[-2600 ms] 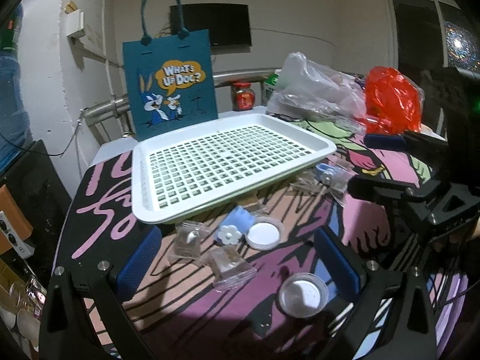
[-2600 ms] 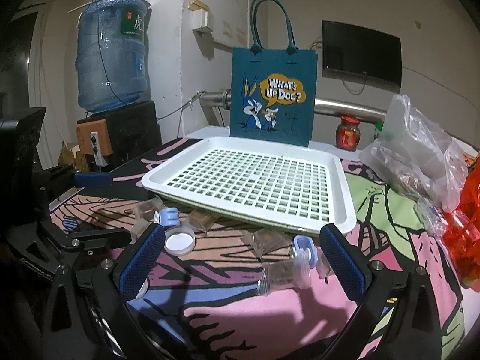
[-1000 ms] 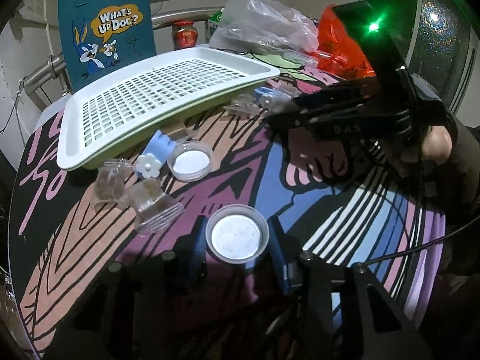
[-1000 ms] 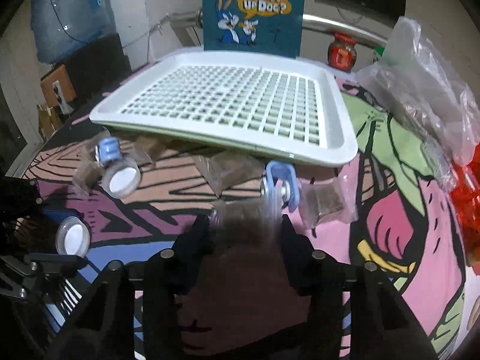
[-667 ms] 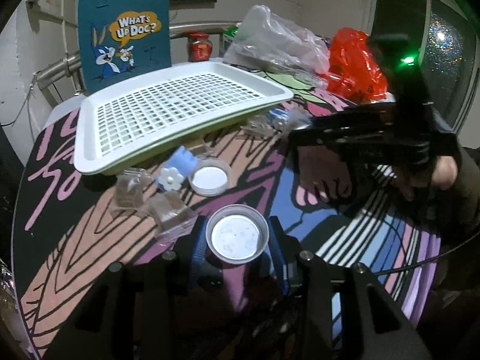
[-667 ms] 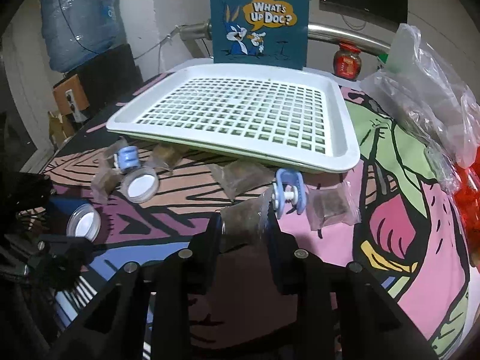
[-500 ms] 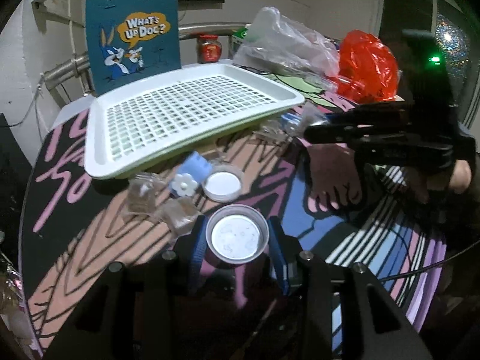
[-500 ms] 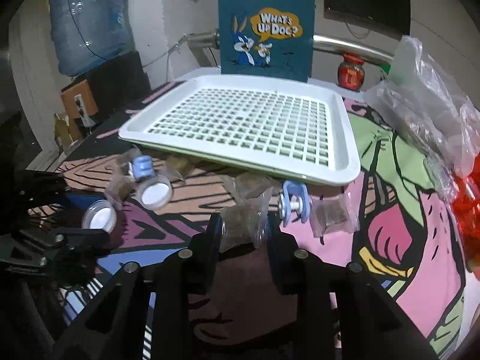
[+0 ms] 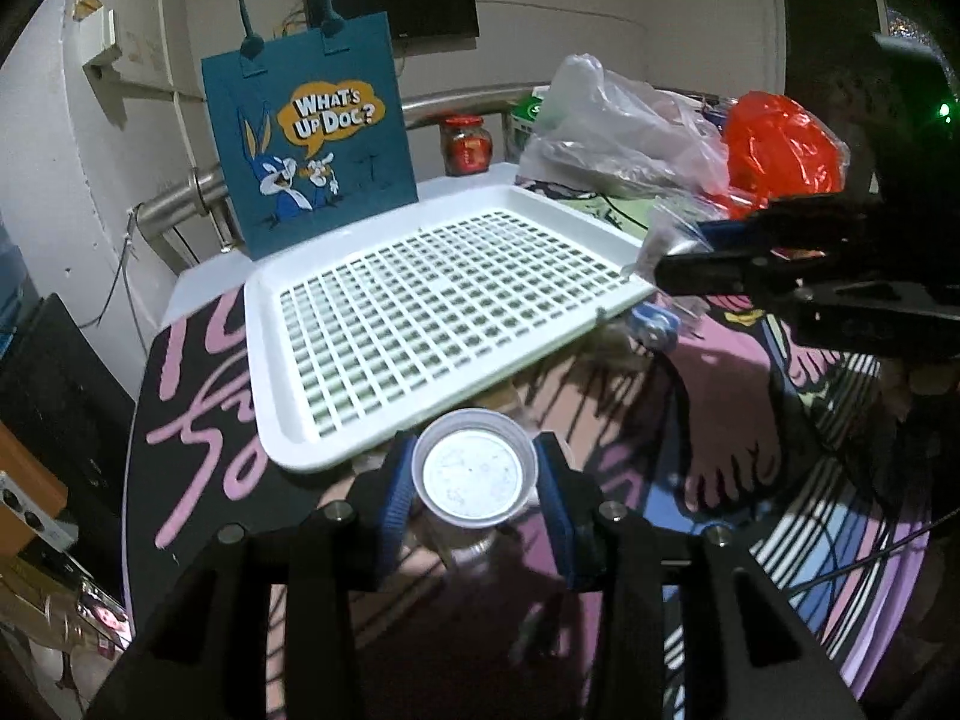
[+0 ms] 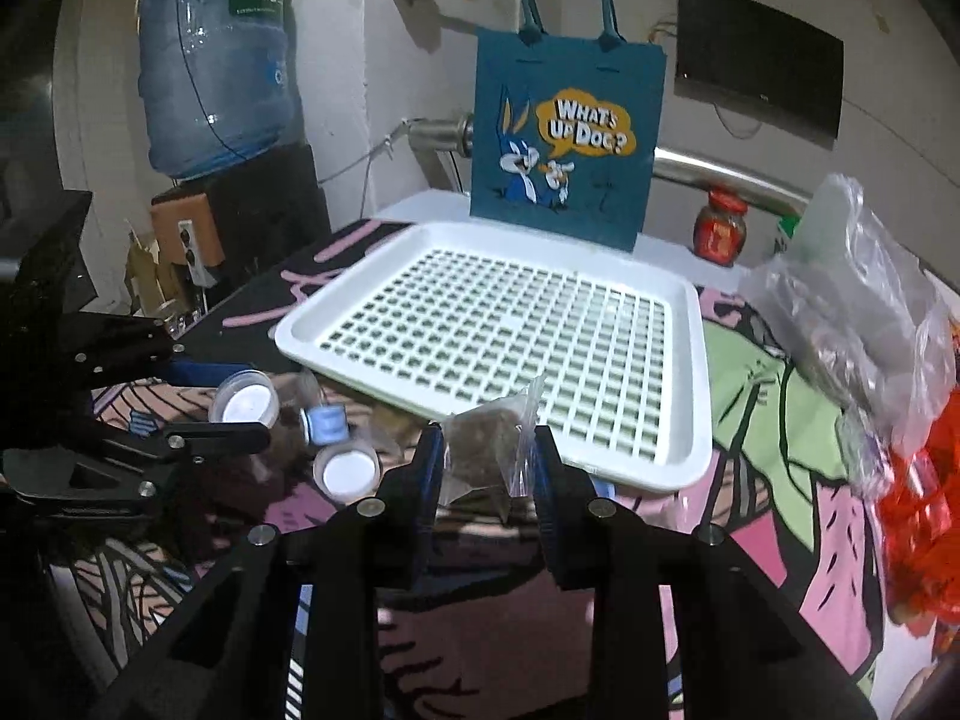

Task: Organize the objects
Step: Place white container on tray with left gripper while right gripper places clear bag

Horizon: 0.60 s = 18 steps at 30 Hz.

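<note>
Both claws now hold loads lifted clear of the tablecloth: left gripper (image 9: 474,483) clamped on a small lidded cup (image 9: 471,476), right gripper (image 10: 489,462) closed fully on a clear packet (image 10: 483,456), each raised since a second ago, with the white tray (image 10: 699,420) directly ahead, so placement likely follows.

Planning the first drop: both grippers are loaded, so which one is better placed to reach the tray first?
Right, probably. The right gripper holds the clear packet at the white tray rim, overlapping the grid. The left gripper holds the round lidded cup just short of the rim.
</note>
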Available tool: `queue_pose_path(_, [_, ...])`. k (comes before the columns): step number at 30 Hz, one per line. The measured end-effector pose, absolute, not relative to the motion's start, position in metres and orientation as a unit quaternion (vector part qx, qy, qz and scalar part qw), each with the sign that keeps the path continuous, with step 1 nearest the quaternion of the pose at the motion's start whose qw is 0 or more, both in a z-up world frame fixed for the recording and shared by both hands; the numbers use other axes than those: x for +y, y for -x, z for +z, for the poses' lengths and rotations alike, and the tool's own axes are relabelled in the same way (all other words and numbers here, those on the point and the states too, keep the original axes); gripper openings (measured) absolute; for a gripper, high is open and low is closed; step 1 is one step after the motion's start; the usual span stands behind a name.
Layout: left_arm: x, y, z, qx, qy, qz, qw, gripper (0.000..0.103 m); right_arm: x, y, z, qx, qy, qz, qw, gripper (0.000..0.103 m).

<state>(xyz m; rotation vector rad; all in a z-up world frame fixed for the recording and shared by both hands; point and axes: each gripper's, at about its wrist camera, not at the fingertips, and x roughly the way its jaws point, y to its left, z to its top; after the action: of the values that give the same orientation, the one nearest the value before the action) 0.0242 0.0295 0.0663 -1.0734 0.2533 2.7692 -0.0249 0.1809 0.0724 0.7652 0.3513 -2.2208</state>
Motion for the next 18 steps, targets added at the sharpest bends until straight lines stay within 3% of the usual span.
queue_pose_path(9, [0.025, 0.022, 0.072, 0.08, 0.351, 0.931, 0.054, 0.039, 0.167, 0.063, 0.087, 0.099, -0.302, -0.867, 0.383, 0.028])
queue_pose_path(18, [0.008, 0.072, 0.053, 0.047, 0.373, 0.926, 0.016, 0.039, 0.151, 0.113, 0.058, 0.069, -0.357, -0.854, 0.372, 0.028])
